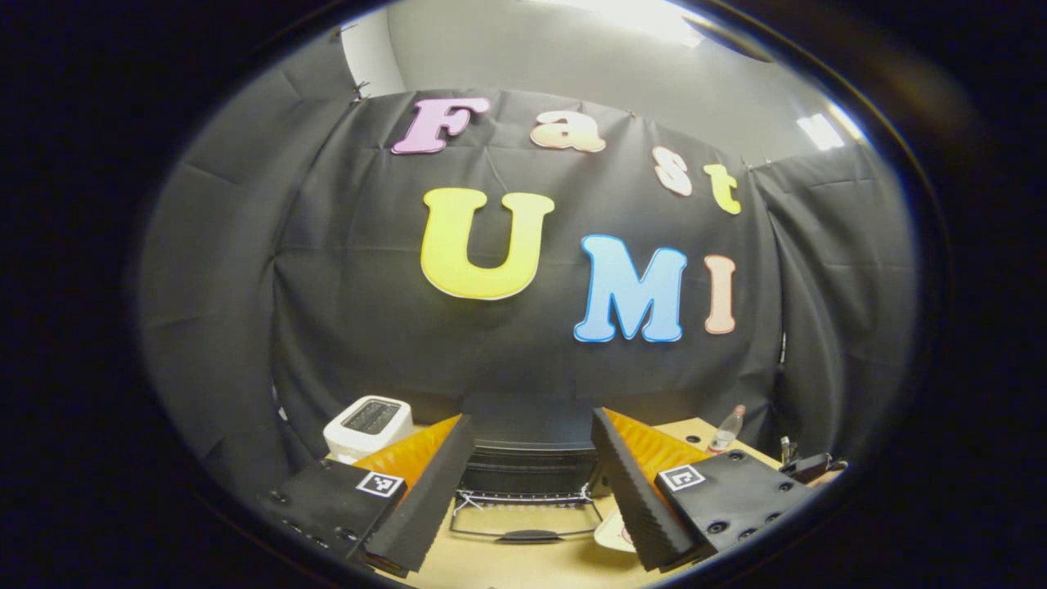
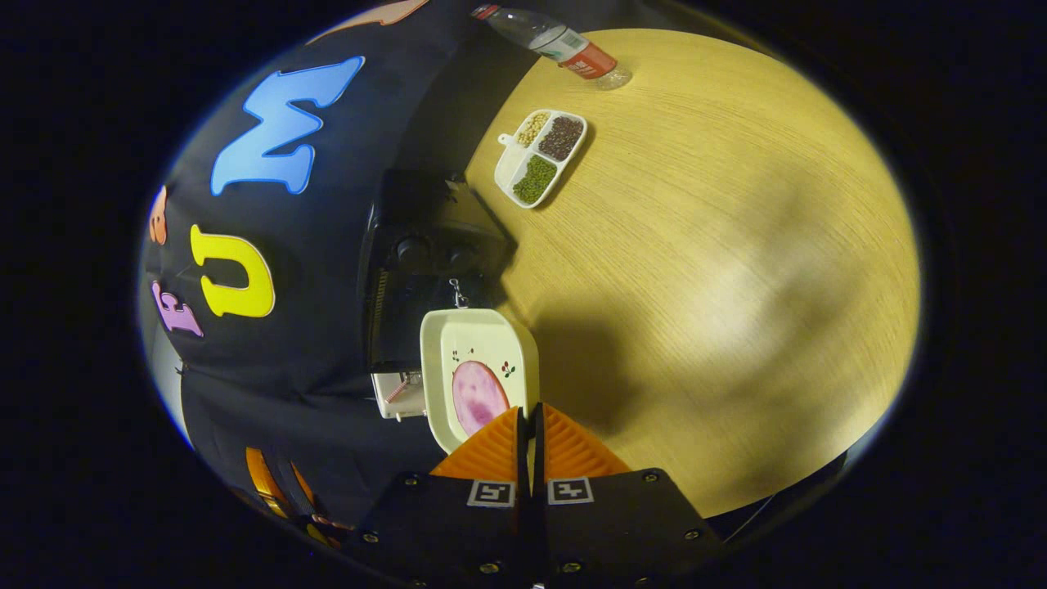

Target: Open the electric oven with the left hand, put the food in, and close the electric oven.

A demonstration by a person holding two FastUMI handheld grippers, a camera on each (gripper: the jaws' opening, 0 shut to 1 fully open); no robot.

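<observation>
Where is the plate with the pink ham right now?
In the right gripper view, the plate is held at its near rim by the right tongs, just in front of the black oven.

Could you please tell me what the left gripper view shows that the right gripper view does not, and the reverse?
Left gripper view: the open left gripper, and beyond it the folded-down door and wire rack.

Right gripper view: the right gripper shut on the rim of a plate carrying a ham slice, and a divided dish of beans.

Both: the black oven, white toaster, bottle and wooden table.
</observation>
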